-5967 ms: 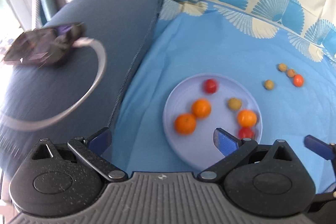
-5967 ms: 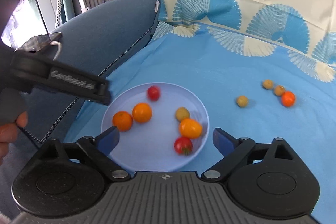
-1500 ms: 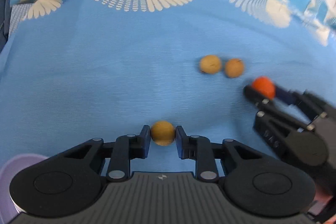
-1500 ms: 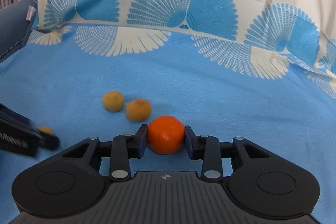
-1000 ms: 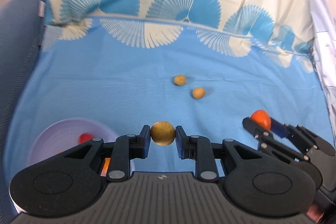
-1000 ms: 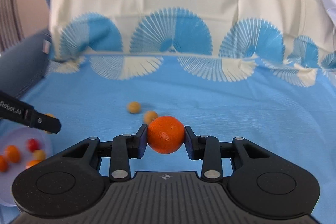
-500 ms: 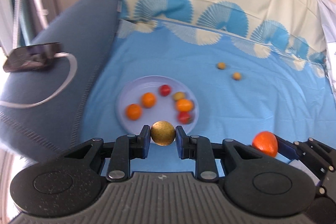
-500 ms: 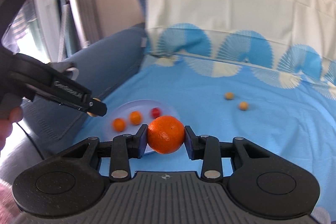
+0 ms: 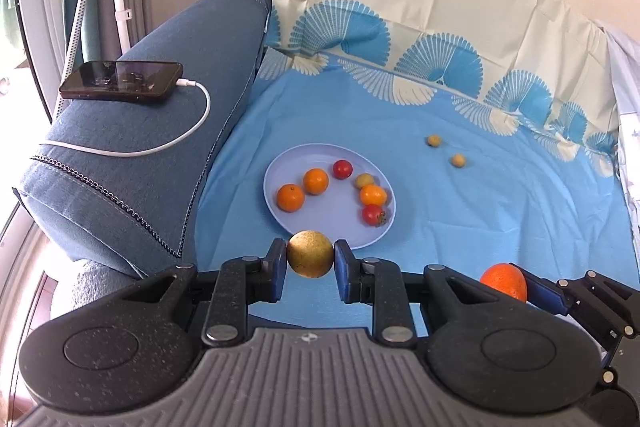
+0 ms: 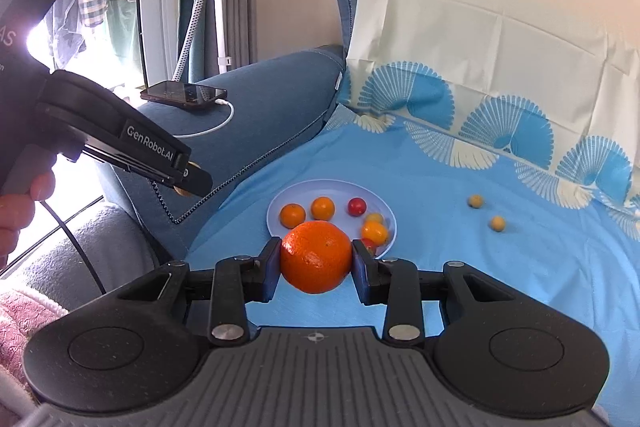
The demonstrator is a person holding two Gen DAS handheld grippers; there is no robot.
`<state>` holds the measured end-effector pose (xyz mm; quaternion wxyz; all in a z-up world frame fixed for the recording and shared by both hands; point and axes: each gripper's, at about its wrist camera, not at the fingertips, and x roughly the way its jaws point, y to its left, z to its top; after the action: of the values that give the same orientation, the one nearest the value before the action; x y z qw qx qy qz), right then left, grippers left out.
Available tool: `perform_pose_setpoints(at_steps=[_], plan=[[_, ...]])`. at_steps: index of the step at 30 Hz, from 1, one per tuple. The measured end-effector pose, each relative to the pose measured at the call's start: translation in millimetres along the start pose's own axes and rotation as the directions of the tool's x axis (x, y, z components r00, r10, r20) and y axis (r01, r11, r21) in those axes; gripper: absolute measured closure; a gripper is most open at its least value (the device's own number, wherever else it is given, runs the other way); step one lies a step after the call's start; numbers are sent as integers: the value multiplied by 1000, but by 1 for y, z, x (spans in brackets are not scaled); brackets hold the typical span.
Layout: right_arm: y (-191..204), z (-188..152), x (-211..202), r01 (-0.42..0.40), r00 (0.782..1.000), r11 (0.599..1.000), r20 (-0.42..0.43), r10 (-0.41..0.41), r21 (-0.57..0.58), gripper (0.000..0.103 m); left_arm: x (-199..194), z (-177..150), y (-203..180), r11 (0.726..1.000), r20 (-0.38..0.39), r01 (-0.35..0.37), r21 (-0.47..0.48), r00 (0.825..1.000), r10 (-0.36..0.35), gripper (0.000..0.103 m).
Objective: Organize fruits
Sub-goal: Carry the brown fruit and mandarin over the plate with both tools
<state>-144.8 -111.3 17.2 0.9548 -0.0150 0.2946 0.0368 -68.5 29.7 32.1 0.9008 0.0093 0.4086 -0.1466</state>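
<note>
My left gripper [image 9: 310, 259] is shut on a small brown-yellow fruit [image 9: 310, 253] and holds it in the air above the near edge of the lilac plate [image 9: 280, 171]. The plate holds several fruits: oranges [image 9: 291, 197], red tomatoes [image 9: 343, 169] and a yellow one. My right gripper [image 10: 316, 262] is shut on an orange [image 10: 316, 256], raised in front of the plate [image 10: 276, 205]. The orange also shows in the left wrist view [image 9: 505, 279]. Two small brown-yellow fruits [image 9: 433, 140] [image 9: 458, 160] lie on the blue cloth right of the plate.
A phone [image 9: 120, 81] with a white cable [image 9: 176, 143] lies on the blue sofa arm [image 9: 120, 179] left of the plate. The blue and cream patterned cloth [image 9: 480, 211] covers the seat and backrest. The left gripper's body [image 10: 120, 135] reaches in from the left of the right wrist view.
Both grippers have lifted and pulled back further with their fruits; the plate and loose fruits look smaller and farther. Grips are unchanged.
</note>
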Motion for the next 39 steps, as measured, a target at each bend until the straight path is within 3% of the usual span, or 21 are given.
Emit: perform_pose_setpoints(at_steps=[15,23,30,39], plan=[[1,-2,10,7,999,1000,-36,-7,4,65,11,3,0,1000,-18,4,-4,1000,-5,75],[-7,5,30,12,998,1000,-62,-10,24,65,28,21,10,999,-10,-26,-23,1000,26,75],[-13,19,67,14,997,999,-80,-12,32,65,54,49,16,998,0,-38,-45,999,38,75],[-32,27,140,8,985,995,-175,10,101,65,123,74,14,998,-71,-55,-12,996,54,75]])
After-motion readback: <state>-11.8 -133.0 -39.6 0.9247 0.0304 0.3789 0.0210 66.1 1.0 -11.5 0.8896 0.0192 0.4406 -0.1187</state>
